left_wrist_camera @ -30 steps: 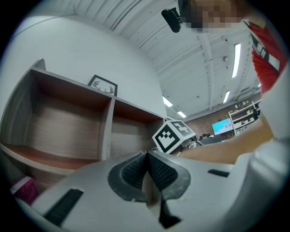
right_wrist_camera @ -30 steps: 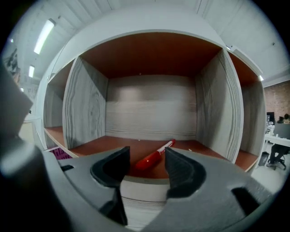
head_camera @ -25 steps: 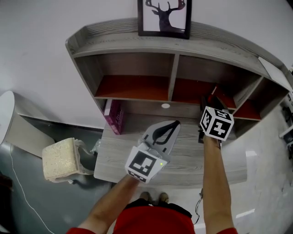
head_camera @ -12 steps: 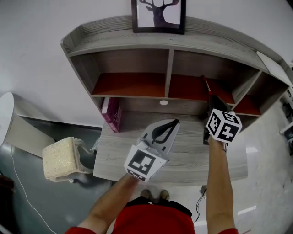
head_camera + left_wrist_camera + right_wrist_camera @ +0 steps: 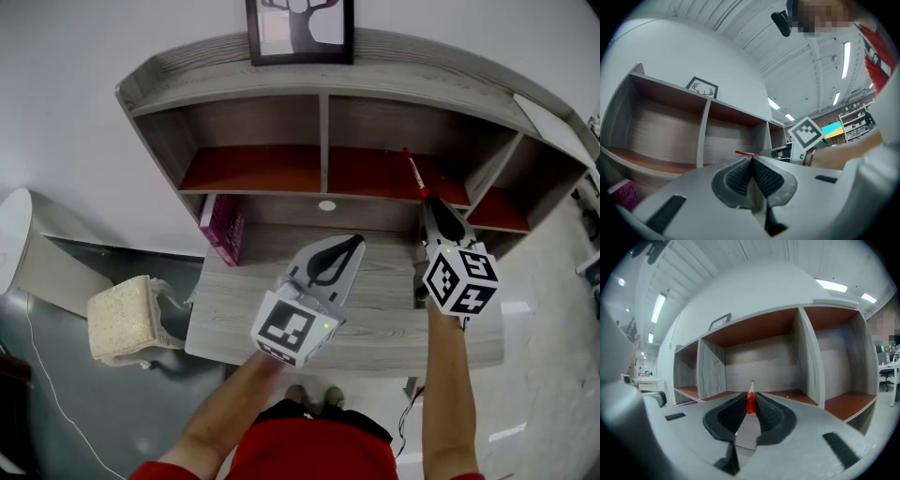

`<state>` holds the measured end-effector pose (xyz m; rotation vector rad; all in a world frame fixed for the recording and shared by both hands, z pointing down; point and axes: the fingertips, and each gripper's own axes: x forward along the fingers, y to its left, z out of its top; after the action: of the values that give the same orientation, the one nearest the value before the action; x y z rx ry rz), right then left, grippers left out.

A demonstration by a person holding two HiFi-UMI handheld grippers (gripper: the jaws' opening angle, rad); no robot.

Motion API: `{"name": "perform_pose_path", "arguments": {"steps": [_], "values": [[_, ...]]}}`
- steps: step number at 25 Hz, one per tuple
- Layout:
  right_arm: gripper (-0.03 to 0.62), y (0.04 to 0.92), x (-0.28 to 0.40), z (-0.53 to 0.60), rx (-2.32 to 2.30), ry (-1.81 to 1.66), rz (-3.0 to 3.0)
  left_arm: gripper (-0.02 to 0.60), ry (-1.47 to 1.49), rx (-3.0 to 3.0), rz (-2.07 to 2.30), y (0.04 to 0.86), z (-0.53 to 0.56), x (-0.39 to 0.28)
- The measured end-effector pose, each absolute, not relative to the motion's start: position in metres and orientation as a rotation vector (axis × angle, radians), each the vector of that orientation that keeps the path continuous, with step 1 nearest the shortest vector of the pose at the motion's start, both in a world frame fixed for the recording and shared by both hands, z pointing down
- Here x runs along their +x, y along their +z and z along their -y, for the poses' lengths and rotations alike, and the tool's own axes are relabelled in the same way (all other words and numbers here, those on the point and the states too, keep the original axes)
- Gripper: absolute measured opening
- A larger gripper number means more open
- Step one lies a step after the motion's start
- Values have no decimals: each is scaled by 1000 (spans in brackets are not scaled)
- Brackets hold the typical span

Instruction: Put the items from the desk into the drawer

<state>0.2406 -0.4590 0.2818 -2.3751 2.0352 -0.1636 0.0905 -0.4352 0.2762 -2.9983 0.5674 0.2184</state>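
A: The right claw has pulled back from the shelf unit toward the bench, and its jaws have just closed onto a red pen.
B: It's pinched at the tips, sticking out ahead. And the left claw?
A: Clenched on nothing, hovering over the bench.
B: Keep the pen level and the pinch firm. The left should probably open the drawer, which no view shows.

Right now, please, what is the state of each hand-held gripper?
Left hand-held gripper: closed, empty.
Right hand-held gripper: jaws just closed further, gripping the thin red-and-white pen.
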Motion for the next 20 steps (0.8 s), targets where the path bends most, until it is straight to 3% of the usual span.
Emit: {"name": "perform_pose_path", "arguments": {"steps": [20], "values": [[57, 273, 159, 301, -2011, 111, -2374, 8, 202, -2918, -803, 277, 332, 77]]}}
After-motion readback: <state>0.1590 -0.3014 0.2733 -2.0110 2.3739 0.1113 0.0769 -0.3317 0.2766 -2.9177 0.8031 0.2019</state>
